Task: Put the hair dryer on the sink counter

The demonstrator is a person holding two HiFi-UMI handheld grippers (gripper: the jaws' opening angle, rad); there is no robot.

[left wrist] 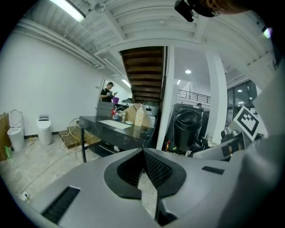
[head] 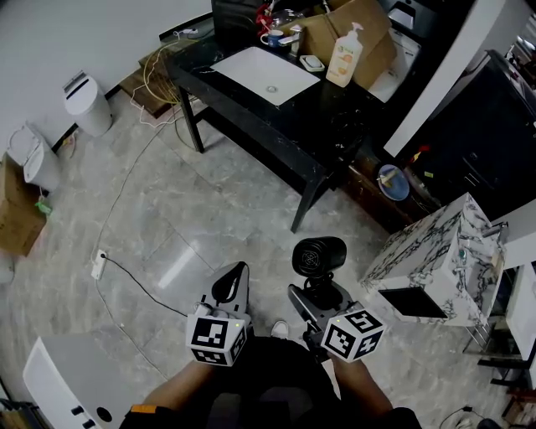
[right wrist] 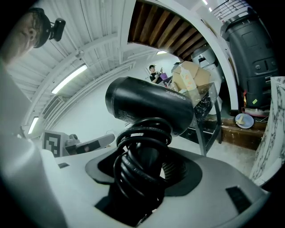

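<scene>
Crowding the sink counter's [head: 293, 126] far end, a cardboard box [head: 368, 25] stands open.

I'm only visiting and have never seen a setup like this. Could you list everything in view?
hair dryer: one, black, low centre, cord wound on its handle
counter: one, black, ahead, with a white sink
pump bottle: one, cream, on the counter beside the sink
cardboard box: one, brown, behind the bottle
bin: one, white, by the left wall
cabinet: one, marbled, at right
left gripper: one, grey, shut, empty
right gripper: one, grey, shut on the hair dryer
</scene>
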